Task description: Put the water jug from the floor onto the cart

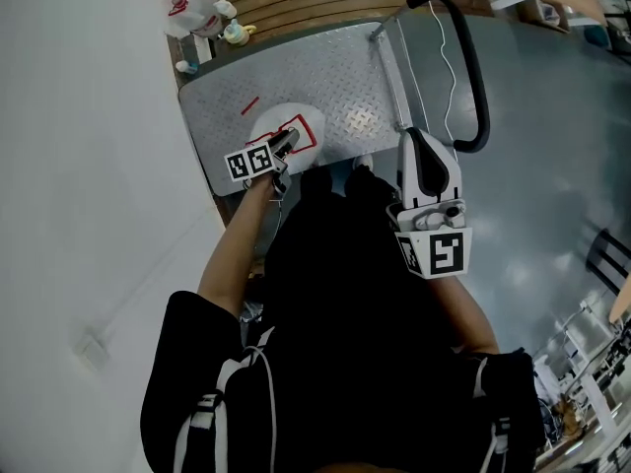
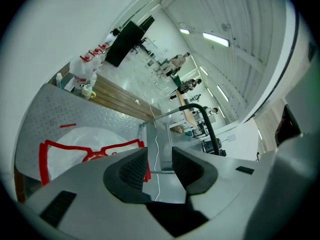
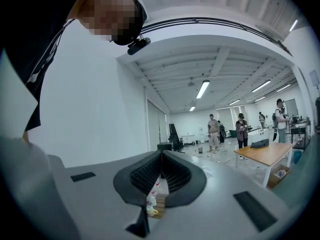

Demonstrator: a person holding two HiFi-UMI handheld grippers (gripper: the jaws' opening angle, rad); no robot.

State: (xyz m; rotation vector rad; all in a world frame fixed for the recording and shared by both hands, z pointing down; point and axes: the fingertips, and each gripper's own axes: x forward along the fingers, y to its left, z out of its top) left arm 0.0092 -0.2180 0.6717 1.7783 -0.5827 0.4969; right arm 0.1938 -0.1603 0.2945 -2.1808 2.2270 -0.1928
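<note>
The left hand-held gripper (image 1: pixel 288 142) has its jaws apart, with nothing between them. Just under it the water jug (image 1: pixel 284 124) stands on the cart (image 1: pixel 335 77), close to the deck's near edge. The jug seems upright, red handle (image 2: pixel 96 153) on top. Beyond the left hand-held gripper the deck is bare. The right hand-held gripper (image 3: pixel 161 156) has its jaws together, holding nothing.

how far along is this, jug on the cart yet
Done: the water jug sits on the cart. In hand: nothing; the left tongs hang open just above the jug, the right tongs are shut and empty. Left: apparently only pulling clear.
</note>
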